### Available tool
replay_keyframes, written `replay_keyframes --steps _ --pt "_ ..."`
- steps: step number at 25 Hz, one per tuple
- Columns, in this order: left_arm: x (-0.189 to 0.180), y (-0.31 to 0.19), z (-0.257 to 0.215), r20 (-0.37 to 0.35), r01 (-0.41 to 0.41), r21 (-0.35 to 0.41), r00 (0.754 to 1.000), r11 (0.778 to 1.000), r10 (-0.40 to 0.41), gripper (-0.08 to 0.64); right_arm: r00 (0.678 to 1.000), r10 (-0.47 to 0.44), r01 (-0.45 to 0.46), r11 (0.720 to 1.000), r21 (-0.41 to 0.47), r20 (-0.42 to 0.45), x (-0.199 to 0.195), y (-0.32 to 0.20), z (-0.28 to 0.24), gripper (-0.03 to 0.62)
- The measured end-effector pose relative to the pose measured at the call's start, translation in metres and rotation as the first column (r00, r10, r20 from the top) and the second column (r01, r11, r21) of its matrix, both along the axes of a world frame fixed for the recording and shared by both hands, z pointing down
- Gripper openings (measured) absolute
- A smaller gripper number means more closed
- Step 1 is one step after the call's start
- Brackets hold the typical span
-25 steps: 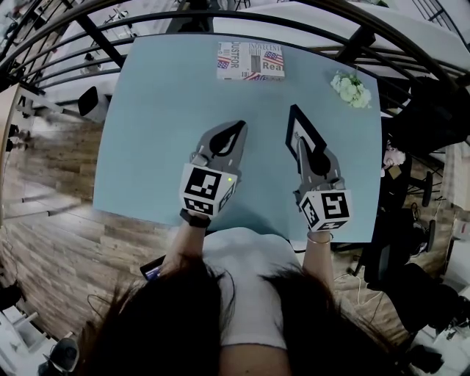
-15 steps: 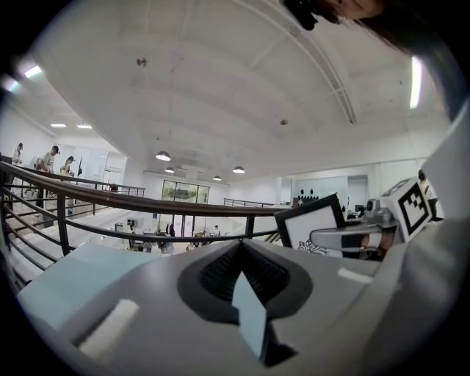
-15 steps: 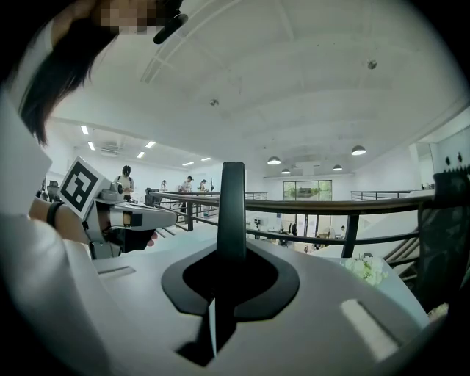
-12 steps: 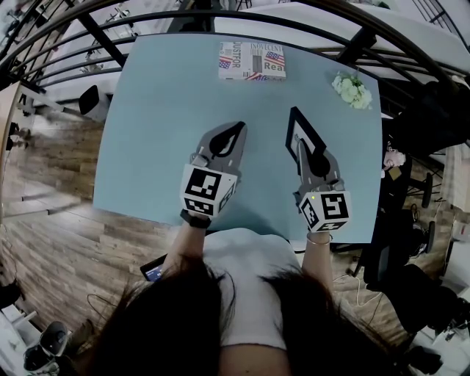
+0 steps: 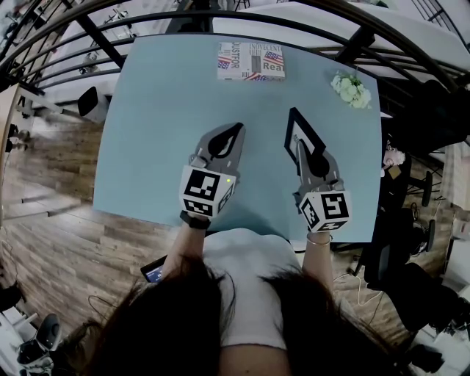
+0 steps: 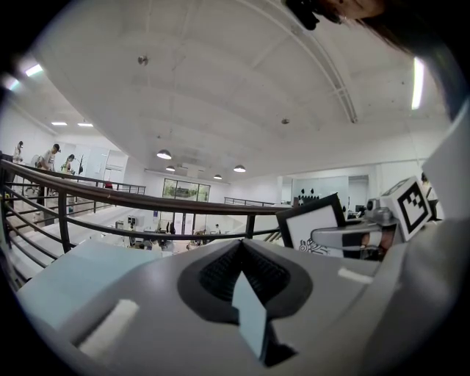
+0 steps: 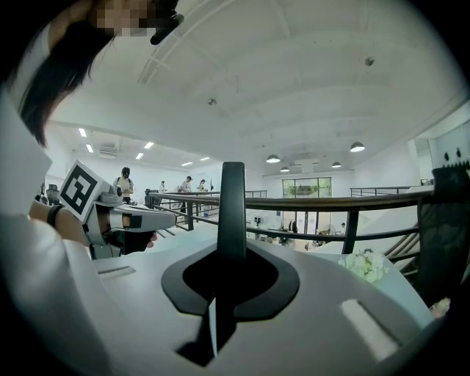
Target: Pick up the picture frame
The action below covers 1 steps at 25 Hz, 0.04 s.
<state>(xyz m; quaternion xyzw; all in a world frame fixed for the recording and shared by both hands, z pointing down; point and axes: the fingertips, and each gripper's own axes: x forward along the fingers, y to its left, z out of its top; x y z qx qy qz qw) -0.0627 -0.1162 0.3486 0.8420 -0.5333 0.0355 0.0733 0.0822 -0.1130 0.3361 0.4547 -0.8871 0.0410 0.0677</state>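
Observation:
The picture frame point(image 5: 304, 126) is black with a white picture and hangs tilted above the right half of the light blue table point(image 5: 158, 110). My right gripper point(image 5: 302, 147) is shut on its near edge. In the right gripper view the frame point(image 7: 233, 209) stands edge-on as a thin dark upright bar between the jaws of the right gripper point(image 7: 233, 248). My left gripper point(image 5: 236, 129) hovers over the table's middle, its jaws together with nothing in them. The left gripper view shows the left gripper point(image 6: 240, 247), with the frame point(image 6: 316, 223) off to the right.
A magazine point(image 5: 251, 60) lies at the table's far edge. A bunch of white flowers point(image 5: 350, 89) sits at the far right corner. A black railing point(image 5: 294, 20) runs behind the table. A dark chair point(image 5: 422, 110) stands to the right. Wooden floor lies to the left.

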Motion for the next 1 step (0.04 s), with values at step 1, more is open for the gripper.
replay_keyframes --steps 1 --pt "-0.0002 0.0003 0.0005 0.0 0.0 -0.001 1.0 1.0 0.0 0.057 1.0 0.0 0.0 1.0 -0.001 0.001 0.0 0.0001 0.0002 0.014"
